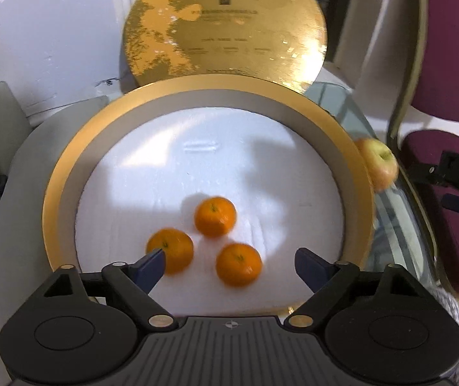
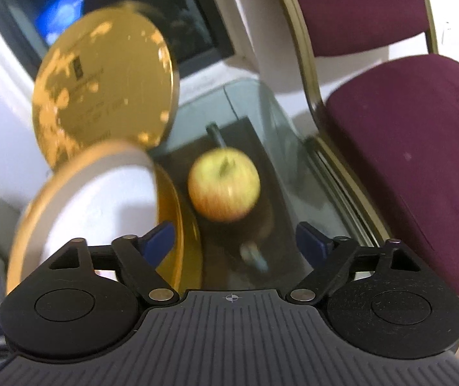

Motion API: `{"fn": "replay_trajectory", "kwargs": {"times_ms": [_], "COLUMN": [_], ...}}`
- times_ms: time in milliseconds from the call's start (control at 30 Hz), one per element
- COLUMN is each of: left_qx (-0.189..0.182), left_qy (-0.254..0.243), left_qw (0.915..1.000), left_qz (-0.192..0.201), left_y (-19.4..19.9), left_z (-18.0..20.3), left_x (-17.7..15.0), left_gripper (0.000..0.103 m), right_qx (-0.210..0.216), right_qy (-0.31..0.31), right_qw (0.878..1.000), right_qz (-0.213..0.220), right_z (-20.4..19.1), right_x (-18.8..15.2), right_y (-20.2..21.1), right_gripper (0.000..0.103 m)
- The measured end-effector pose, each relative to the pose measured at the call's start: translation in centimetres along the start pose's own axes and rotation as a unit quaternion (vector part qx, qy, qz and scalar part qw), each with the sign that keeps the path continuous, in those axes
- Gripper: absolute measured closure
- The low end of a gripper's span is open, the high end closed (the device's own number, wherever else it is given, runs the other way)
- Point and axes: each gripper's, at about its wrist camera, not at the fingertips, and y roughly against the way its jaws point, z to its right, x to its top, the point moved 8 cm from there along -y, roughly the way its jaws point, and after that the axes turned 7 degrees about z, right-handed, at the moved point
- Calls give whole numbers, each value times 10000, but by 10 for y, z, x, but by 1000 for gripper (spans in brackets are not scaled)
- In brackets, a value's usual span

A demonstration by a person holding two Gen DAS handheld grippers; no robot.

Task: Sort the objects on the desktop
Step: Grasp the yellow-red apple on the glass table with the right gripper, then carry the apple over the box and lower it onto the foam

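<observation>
Hovering over a round gold-rimmed box (image 1: 68, 173), the left gripper (image 1: 229, 265) is seen w/ jaws spread wide, nothing between the pads. The box interior is lined in white; three oranges lie in it, in a loose triangle toward the near side: one at rear centre (image 1: 215, 216), one front left (image 1: 172, 249), partly hidden behind the left fingertip (image 1: 152, 265), one front right (image 1: 238, 263). No contact betw. oranges can be confirmed; slight motion blur. The gold lid (image 1: 226, 25) is propped upright behind the box, printed side facing the camera.

An apple (image 2: 223, 184), yellow-green w/ red blush, stem up, is set on the glass tabletop (image 2: 261, 109), just right of the box wall, outside it. In the left wrist view the same apple is glimpsed past the box rim, w/ the right gripper's black body at the frame's right edge.

The right gripper (image 2: 236, 241) is held above and short of the apple, jaws wide apart, holding nothing; the apple is framed between the fingertips but beyond them, untouched. Right wrist view is blurred.

A maroon chair (image 2: 406, 148) w/ a brass-coloured frame is seen beside the tabletop's far edge.
</observation>
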Motion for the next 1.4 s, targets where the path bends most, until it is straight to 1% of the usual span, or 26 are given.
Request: {"fn": "replay_trajectory", "kwargs": {"times_ms": [33, 100, 167, 267, 467, 633, 733, 900, 967, 1067, 1167, 1300, 1400], "left_qx": [48, 131, 199, 253, 262, 318, 416, 377, 355, 325, 258, 242, 257], "left_qy": [-1, 15, 93, 175, 188, 137, 124, 118, 98, 88, 131, 297, 496], "left_qw": [10000, 9999, 9998, 9995, 9995, 9993, 9988, 9990, 9991, 9993, 9995, 9992, 9982], "left_qz": [13, 21, 3, -33, -65, -139, -216, -214, -203, -180, -96, 77, 237], "left_y": [-2, -6, -10, -15, -20, -27, -30, -28, -26, -20, -11, 6, 21], "left_z": [-2, -7, -14, -22, -26, -29, -32, -31, -30, -28, -30, -41, -59], "left_x": [2, 4, 5, 4, 2, 1, -2, -3, -3, -4, -3, -1, -2], "left_gripper": [14, 10, 9, 9, 8, 7, 7, 7, 7, 7, 7, 7, 6], "right_qx": [28, 60, 10, -92, -238, -374, -454, -605, -578, -487, -505, -464, -270], "right_qy": [-67, -250, -369, -498, -663, -436, -165, 163, 211, 96, -138, -24, 203], "right_qw": [10000, 9997, 9992, 9984, 9954, 9958, 9961, 9952, 9952, 9956, 9955, 9978, 9994], "right_qz": [11, -44, -126, -263, -652, -711, -744, -753, -759, -794, -785, -465, -106], "right_z": [0, -1, -1, -2, -7, -12, -15, -18, -18, -14, -8, -17, -41], "right_x": [6, 16, 22, 29, 23, 15, 13, 14, 15, 16, 18, 32, 50], "right_y": [-7, -24, -43, -70, -108, -115, -120, -123, -123, -123, -115, -84, -50], "right_gripper": [17, 15, 13, 12, 12, 13, 16, 20, 20, 21, 21, 21, 21]}}
